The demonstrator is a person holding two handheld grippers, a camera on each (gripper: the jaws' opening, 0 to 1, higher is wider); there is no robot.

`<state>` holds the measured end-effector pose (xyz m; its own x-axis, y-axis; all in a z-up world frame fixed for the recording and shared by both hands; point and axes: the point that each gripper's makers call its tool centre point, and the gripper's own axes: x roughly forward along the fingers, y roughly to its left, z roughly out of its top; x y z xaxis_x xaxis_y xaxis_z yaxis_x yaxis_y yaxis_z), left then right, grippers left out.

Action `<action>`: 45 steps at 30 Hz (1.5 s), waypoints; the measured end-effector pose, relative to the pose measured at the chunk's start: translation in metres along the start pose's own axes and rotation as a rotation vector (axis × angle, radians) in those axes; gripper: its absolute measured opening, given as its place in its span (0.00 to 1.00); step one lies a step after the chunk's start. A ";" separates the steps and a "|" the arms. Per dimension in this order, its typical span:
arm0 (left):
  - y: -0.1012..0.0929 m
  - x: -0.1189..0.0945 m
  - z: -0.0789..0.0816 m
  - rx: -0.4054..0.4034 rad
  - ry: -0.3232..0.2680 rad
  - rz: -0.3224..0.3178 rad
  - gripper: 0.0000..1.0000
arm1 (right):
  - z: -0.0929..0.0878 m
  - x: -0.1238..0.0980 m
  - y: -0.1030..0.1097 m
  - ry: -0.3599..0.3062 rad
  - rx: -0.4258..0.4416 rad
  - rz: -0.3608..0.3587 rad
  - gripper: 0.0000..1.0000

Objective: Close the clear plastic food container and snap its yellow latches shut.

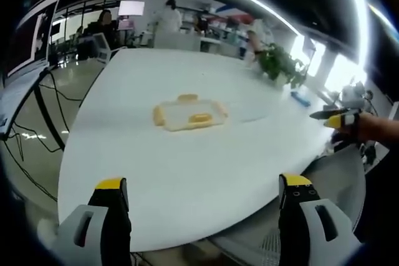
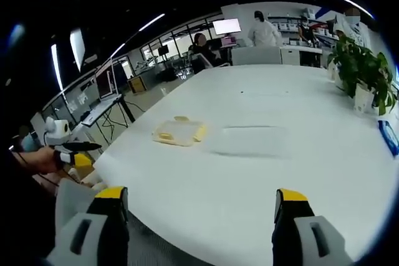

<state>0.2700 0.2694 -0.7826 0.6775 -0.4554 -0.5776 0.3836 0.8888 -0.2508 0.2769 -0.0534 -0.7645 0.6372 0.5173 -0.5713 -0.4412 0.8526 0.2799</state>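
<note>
Spreading wide at the bottom of the left gripper view, the left gripper (image 1: 202,194) has its two yellow-tipped jaws far apart, with nothing between them and nothing touched; only the bare white table (image 1: 187,179) lies in the gap. The clear plastic food container (image 1: 189,113) sits flat on that table just above the middle of the frame, well apart from the jaws, with its yellow latches (image 1: 200,118) showing around its edges. A clear, flat lid-like sheet (image 1: 252,109) seems to lie just to its right, though it is too faint to be sure. At the right edge of this view the other gripper, held by a hand (image 1: 374,128), reaches in with its tips close together.

In the right gripper view the right gripper (image 2: 198,200) likewise stands wide open and empty over the table. The container (image 2: 179,133) lies left of centre, the faint clear sheet (image 2: 252,139) to its right. A potted plant (image 2: 365,70) stands at the upper right.
</note>
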 end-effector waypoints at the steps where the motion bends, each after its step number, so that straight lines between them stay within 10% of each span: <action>1: 0.000 0.000 0.000 0.002 0.001 0.001 0.99 | 0.000 0.001 0.000 0.000 0.001 -0.001 0.98; 45: 0.043 0.023 -0.001 0.084 0.054 -0.050 0.95 | 0.014 0.068 0.037 0.034 -0.100 -0.004 0.96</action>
<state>0.3012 0.2972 -0.8072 0.6226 -0.4932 -0.6076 0.4686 0.8568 -0.2153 0.3130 0.0144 -0.7827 0.6175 0.5100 -0.5988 -0.5012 0.8419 0.2001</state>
